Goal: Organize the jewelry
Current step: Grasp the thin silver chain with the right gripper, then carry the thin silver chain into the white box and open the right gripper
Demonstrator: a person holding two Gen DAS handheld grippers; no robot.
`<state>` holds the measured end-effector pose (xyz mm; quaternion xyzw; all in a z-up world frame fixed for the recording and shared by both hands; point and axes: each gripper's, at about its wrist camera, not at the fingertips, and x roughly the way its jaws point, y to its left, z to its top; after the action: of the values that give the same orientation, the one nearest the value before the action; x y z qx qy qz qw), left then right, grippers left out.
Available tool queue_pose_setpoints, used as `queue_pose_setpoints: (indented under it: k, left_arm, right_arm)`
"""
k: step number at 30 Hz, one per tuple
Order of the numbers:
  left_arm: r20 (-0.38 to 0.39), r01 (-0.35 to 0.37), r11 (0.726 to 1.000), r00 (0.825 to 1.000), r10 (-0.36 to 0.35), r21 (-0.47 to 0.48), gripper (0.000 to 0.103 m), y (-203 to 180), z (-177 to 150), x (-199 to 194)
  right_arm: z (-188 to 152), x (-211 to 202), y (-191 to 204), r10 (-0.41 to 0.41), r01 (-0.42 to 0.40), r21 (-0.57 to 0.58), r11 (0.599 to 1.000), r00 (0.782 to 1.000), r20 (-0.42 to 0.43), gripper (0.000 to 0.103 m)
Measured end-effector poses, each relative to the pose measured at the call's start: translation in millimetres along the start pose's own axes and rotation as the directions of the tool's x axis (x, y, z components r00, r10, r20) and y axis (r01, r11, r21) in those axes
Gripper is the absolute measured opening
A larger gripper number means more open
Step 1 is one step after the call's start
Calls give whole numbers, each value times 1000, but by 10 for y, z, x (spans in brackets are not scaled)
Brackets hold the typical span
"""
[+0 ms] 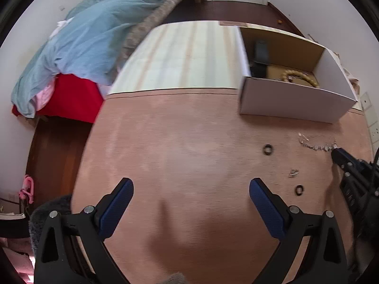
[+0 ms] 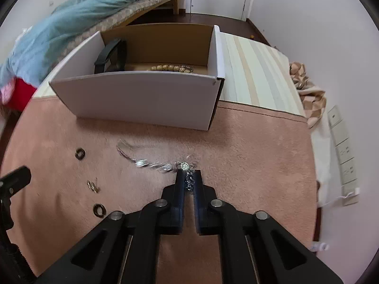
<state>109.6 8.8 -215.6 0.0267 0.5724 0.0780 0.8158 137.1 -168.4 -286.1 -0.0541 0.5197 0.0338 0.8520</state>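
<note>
Right tool (image 2: 188,177) clamped on silver chain (image 2: 151,164), mid-table just before box (image 2: 142,99). Left tool (image 1: 191,190) wide open, empty. Beads, black band boxed; rings (image 2: 80,153), earrings (image 2: 92,185) left.

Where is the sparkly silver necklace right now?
In the right wrist view the necklace lies on the pink mat in front of the white box, its right end pinched in the right gripper.

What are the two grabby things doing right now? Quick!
Left hand-held gripper: open, holding nothing, over the pink mat.
Right hand-held gripper: closed on one end of the silver necklace, which lies on the mat.
</note>
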Motion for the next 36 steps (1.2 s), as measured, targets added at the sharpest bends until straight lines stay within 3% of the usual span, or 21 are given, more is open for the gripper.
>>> queue_pose_setpoints:
  k: [11,16,18,21,23,25,29,36]
  left_arm:
    - [-54,196,979,980,-193,51,96,-526,33,126]
    - [-62,217,973,975,-212,83,70,-713,16,157]
    - [-61,214,972,976,-209,97,64,-779,12,169]
    - [-62,211,971,977,-205,114,42,-838,12,199]
    - [-51,202,971,979,-197,126,35,-874,15,194]
    - [-44,207,969,978,-203,135,15,-863,19,201]
    - [-34,216,966,976,-214,138,6,-885,16,179]
    - [-3,232,963,972,-234,140,6,-858,31,69]
  right_arm:
    - [-320,-358,-631,14,-15,202,979,1000,5,6]
    - [-395,-371,-770,6,-6,241,970,1000,2,6]
    - [-406,-357,-786,8,-8,249,968,1000,-2,6]
    - [-394,-347,-788,10,-9,253,967,1000,-2,6]
    - [-390,-343,-782,8,-7,253,968,1000,-3,6]
    - [-388,-341,-786,9,-8,254,967,1000,-3,6]
    - [-388,-341,-777,8,-7,255,967,1000,-2,6]
    - [-344,-469,-770,16,-22,256,966,1000,25,6]
